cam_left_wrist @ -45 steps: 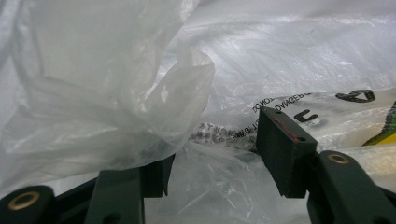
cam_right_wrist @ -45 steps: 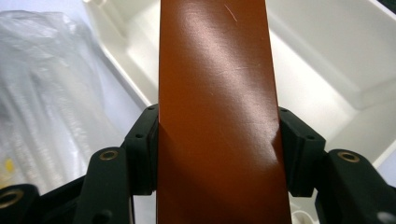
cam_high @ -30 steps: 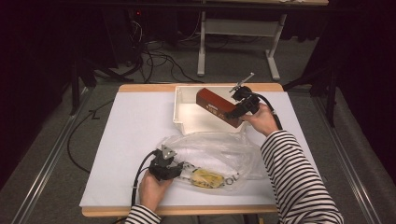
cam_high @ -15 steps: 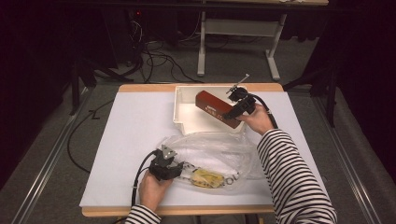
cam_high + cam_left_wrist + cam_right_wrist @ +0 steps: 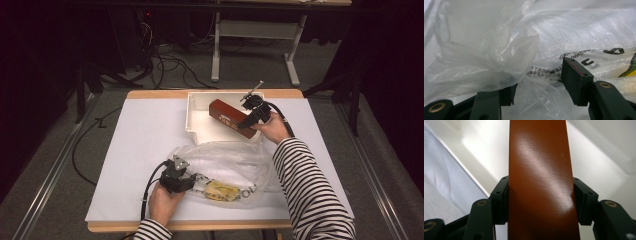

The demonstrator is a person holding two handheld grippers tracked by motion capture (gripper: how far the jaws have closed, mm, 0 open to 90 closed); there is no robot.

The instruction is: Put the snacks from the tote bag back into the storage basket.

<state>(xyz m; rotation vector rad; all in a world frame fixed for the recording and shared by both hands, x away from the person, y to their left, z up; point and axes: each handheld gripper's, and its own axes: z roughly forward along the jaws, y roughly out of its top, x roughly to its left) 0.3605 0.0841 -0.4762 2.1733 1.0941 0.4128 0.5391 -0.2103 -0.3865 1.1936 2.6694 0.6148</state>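
Now the right gripper (image 5: 248, 116) pinches a brown box (image 5: 231, 118) over the white tray (image 5: 196, 116); left gripper (image 5: 186, 181) jaws spread around the plastic bag (image 5: 225, 165).

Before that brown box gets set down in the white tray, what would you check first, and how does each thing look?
1. Right gripper clamped on the brown box: ok, both pads press its sides.
2. Box over the white tray: ok, tilted, its far end inside the rim.
3. Tray floor free beneath the box: ok, bare white where visible.
4. Left gripper on the plastic bag: cannot tell, film lies between open-looking jaws.
5. Bag clear of the tray: cannot tell, its edge lies close to the near wall.
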